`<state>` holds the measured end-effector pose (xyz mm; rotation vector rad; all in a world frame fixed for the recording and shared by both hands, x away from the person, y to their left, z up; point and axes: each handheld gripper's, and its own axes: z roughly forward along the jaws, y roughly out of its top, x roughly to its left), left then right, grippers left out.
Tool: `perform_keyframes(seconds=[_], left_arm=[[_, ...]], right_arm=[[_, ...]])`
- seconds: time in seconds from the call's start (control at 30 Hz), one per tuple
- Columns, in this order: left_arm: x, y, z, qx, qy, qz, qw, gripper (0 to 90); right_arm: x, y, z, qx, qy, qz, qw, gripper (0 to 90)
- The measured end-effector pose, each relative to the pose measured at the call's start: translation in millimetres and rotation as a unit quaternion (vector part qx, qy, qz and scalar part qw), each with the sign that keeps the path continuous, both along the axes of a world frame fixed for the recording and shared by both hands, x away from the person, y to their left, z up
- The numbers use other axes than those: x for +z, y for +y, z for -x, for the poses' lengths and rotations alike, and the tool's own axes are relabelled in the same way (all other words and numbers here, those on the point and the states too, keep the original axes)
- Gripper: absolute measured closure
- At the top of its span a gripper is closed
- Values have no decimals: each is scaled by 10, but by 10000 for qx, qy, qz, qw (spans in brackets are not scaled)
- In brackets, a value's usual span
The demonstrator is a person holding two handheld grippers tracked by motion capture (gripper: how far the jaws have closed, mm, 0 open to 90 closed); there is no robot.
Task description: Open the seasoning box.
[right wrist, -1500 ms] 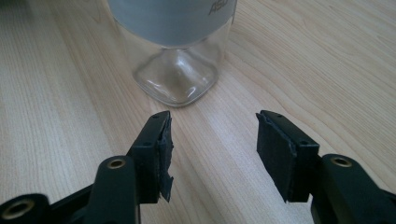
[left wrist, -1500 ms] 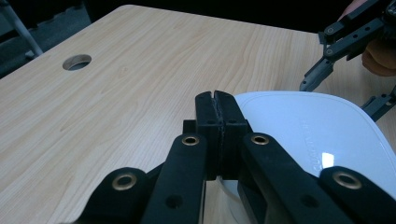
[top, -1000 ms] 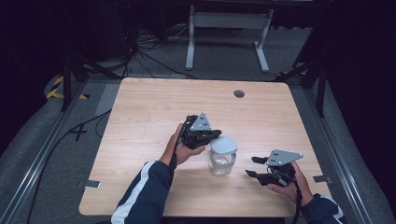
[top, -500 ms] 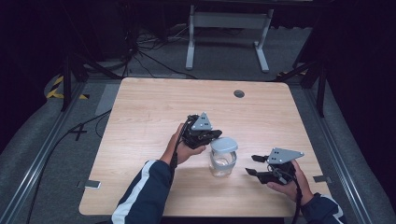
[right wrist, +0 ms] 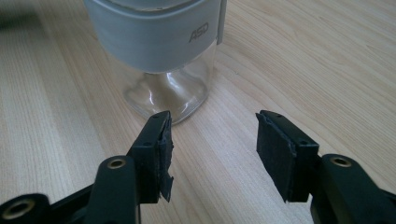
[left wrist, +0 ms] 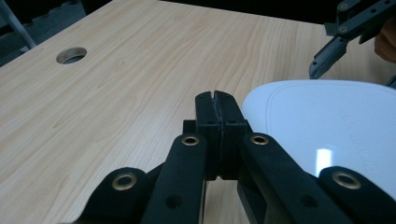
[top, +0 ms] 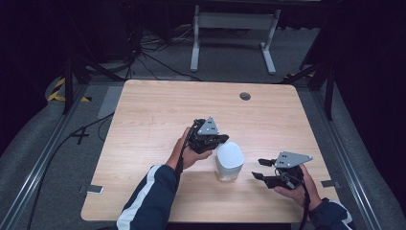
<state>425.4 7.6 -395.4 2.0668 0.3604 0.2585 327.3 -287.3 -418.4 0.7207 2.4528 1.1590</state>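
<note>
jar (top: pixel 228 168): clear glass, white lid | table (top: pixel 153 115): pale wood grain | tools: black | sleeve (top: pixel 148 201): navy, white stripe

My high view looks forward and down on the whole table (top: pixel 143 124), floor and stand legs beyond its far edge. My left gripper view sits low and very close, looking along its jaws across the wood toward the round hole (left wrist: pixel 71 55); that hole (top: pixel 245 96) also shows from above. My right gripper view hugs the tabletop, facing the jar (right wrist: pixel 163 51) up close, the same jar (top: pixel 229 162) seen from overhead.
</note>
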Motion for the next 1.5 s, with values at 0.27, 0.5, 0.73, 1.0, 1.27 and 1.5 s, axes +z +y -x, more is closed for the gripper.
perform_keyframes(seconds=[0.27, 0.5, 0.73, 1.0, 1.27, 1.5], left_arm=[[66, 59, 42, -31, -98, 192, 9998, 900], [17, 21, 39, -135, -64, 45, 9999, 900], [138, 63, 99, -126, -215, 289, 9993, 900], [91, 14, 129, -226, -184, 161, 9994, 900], [59, 15, 98, -139, -158, 191, 9996, 900], [23, 29, 75, -136, -75, 260, 9995, 900]], right_arm=[[1, -13, 4, -14, 10, -5, 10000, 461], [4, -6, -1, -15, -12, 13, 10000, 461], [-1, -12, -3, -17, -5, 17, 10000, 462], [1, -8, 1, -19, -10, 36, 10000, 462], [4, 2, -6, 0, -3, 27, 10000, 462], [140, 20, 0, 46, -145, -173, 9997, 485]])
